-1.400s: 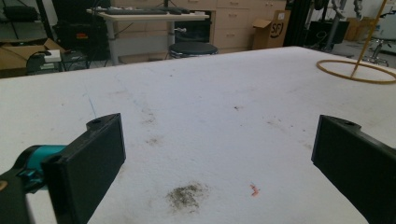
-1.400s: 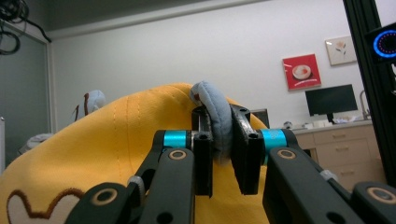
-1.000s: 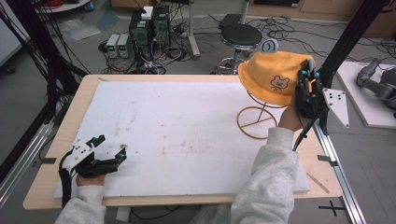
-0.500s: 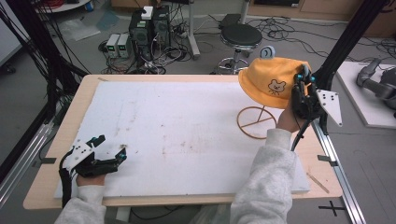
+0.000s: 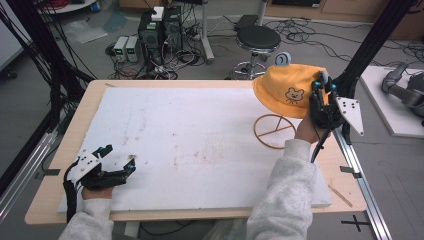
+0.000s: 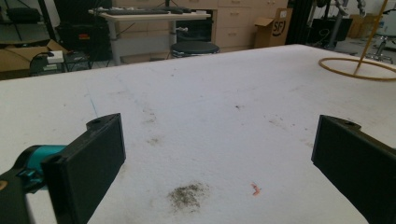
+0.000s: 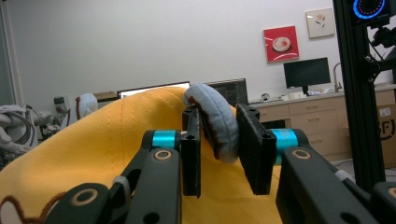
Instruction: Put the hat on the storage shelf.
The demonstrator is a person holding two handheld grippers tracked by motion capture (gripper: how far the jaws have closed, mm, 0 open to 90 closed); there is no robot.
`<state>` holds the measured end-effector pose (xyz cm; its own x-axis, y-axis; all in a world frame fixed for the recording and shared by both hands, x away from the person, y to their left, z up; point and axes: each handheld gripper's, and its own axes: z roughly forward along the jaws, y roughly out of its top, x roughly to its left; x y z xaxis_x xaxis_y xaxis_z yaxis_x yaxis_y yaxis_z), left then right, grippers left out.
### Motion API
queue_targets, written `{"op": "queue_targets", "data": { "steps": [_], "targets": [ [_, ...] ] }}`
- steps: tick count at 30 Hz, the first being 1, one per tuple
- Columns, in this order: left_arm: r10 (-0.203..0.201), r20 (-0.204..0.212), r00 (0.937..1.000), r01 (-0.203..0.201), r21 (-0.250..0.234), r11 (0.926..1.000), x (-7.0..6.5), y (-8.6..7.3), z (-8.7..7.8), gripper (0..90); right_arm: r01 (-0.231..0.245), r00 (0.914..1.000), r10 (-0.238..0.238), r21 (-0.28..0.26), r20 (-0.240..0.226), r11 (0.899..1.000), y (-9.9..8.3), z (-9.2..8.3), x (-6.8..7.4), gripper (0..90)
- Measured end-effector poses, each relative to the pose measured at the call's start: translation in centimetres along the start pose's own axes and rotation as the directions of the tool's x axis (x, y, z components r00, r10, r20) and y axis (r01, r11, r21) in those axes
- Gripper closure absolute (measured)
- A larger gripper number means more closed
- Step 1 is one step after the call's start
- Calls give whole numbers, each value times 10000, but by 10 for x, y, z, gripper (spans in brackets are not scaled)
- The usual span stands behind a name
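A yellow bucket hat (image 5: 287,90) with a bear face and pale blue ears hangs over a wooden stand's ring base (image 5: 274,131) at the table's far right. Whether the hat rests on the stand's pole is hidden. My right gripper (image 5: 322,85) is shut on one blue ear (image 7: 212,116) at the hat's right side; the yellow cloth (image 7: 93,144) spreads behind the jaws. My left gripper (image 5: 120,156) lies at the front left of the white board, jaws wide open with nothing between them (image 6: 219,158). The stand's ring (image 6: 357,65) lies far off from it.
A white foam board (image 5: 200,130) covers the wooden table. Black frame posts (image 5: 365,50) rise at the right and left edges. A stool (image 5: 257,37) and computer boxes (image 5: 160,30) stand on the floor beyond the far edge. A side table (image 5: 395,100) is at right.
My right gripper and the hat have shifted slightly left and down over the stand. The left gripper has not moved.
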<state>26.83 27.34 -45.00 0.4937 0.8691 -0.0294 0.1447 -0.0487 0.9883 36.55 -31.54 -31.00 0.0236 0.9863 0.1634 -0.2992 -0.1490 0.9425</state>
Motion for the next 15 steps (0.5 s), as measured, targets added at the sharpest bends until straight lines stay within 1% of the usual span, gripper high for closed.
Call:
{"op": "queue_targets", "data": {
  "steps": [5,7,9,12,14,15],
  "targets": [
    [-22,-15,10000,22,6,10000,0,0,0,32,-6,9999,5,66,111,10000,0,-1,0,656],
    [-19,-8,10000,19,13,10000,0,0,0,32,13,9995,-18,195,301,9998,0,-1,0,639],
    [-7,-5,10000,7,6,10000,0,0,0,32,-22,9994,16,191,345,9998,0,-1,0,613],
    [-3,-11,10000,3,3,10000,0,0,0,32,-133,9988,123,196,471,9997,0,-1,0,540],
    [-1,-12,10000,1,2,10000,0,0,0,32,-185,9984,166,335,535,9993,0,-2,-1,536],
    [0,-13,10000,0,2,10000,0,0,0,32,-137,9985,118,349,535,9993,0,-2,-1,535]
  ]
}}
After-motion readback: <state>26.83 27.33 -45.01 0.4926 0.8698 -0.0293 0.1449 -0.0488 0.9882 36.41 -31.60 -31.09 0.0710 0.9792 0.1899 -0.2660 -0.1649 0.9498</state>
